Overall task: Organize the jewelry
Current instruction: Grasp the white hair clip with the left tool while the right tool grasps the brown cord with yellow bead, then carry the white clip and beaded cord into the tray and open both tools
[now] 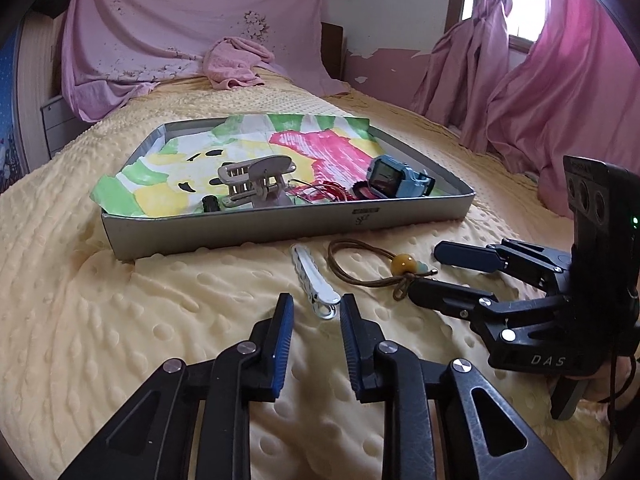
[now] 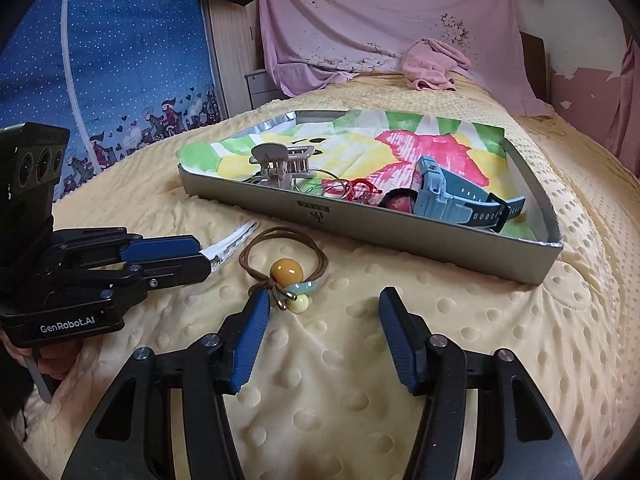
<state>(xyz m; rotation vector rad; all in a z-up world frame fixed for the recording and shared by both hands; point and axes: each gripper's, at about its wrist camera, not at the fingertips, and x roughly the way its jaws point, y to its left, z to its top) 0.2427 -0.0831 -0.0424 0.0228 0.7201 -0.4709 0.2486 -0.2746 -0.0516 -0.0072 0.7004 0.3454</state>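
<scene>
Yellow blanket point(image 1: 120, 320): dimpled plush fleece, soft and yielding, is covering the bed and carrying everything.
Grey tray point(image 1: 280, 226): a shallow metal-looking box with low straight walls is sitting on the blanket, lined with a crayon-coloured paper sheet point(image 1: 172, 160) in green, yellow and pink.
Already stowed: a beige plastic claw clip point(image 1: 256, 180), a blue chunky watch point(image 1: 394, 176) with a ribbed strap, and thin red cord loops point(image 1: 328, 192) are lying inside the tray.
Still outside: a white scalloped hair clip point(image 1: 312, 280) and a brown elastic hair tie point(image 2: 280, 256) with an amber bead and pale smaller beads are lying on the blanket just in front of the tray wall.
Left gripper point(image 1: 316, 320): its ribbed blue pads are standing narrowly apart around the hinge end of the white clip; the right wrist view suggests they are pinching it, though contact is hard to confirm.
Right gripper point(image 2: 320, 312): its jaws are standing well apart, the left pad touching the bead cluster, nothing clamped.
Progress: judging by the count, more than half is looking done; two pieces are waiting.
</scene>
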